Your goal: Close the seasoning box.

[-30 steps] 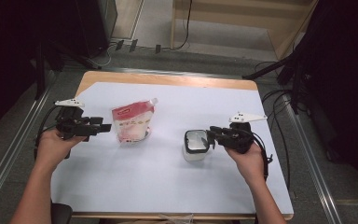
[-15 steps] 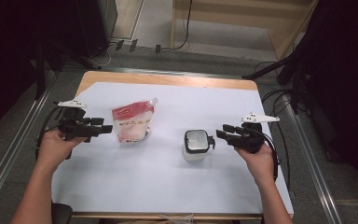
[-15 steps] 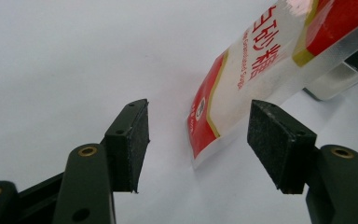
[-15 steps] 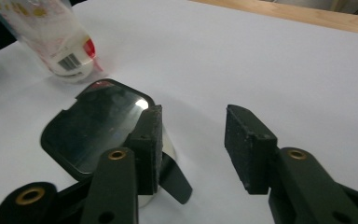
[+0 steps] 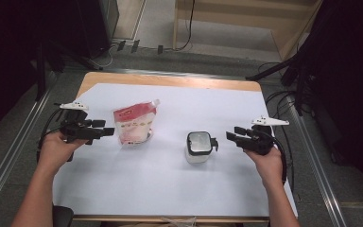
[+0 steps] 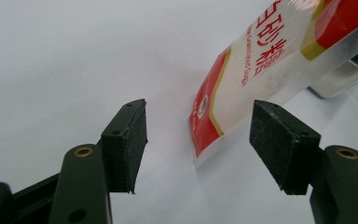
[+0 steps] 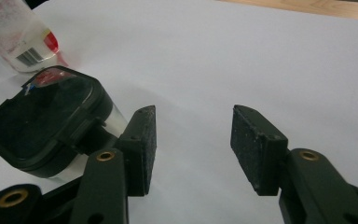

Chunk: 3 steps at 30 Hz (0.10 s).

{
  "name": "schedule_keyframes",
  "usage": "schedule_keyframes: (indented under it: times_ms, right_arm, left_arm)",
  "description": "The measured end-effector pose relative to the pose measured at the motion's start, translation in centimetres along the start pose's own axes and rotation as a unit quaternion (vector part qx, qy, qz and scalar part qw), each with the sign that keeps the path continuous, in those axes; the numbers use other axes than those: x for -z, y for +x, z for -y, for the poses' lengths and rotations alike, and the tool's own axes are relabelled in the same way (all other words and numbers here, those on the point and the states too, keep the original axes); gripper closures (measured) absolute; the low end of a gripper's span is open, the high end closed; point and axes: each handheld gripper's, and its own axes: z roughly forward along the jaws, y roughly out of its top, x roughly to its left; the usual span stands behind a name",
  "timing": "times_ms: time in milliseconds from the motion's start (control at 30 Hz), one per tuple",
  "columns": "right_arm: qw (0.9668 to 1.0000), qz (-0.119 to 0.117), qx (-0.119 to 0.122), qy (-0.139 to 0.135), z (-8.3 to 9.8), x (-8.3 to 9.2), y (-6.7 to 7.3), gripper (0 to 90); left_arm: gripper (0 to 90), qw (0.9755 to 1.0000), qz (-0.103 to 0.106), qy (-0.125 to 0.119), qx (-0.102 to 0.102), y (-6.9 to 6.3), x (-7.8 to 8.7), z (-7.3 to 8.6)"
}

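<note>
From the high view, the right gripper [image 5: 232,137] has let go of the lidded container [image 5: 199,147] and drawn back to its right; its jaws have just been opening with nothing between them, so the container now stands alone on the white sheet [image 5: 179,189]. The left gripper [image 5: 105,133] hovers spread, just left of the sugar pouch [image 5: 133,125]. In the left gripper view, the pouch [image 6: 261,70] lies ahead, untouched, with a corner near the gap. In the right gripper view, the container [image 7: 46,126] sits outside the left jaw, apart from the pads. Placement looks finished; the pouch seems the likely next pick.
</note>
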Motion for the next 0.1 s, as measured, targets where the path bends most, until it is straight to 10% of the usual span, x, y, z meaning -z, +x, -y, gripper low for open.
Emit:
schedule_keyframes:
  times_ms: [100]
  right_arm:
    - [1.0000,0.005,-0.003,-0.001,0.14,-0.04,-0.25,47.6]
  left_arm:
    - [37.6,1.0000,0.000,0.007,-0.002,0.17,-0.20,0.12]
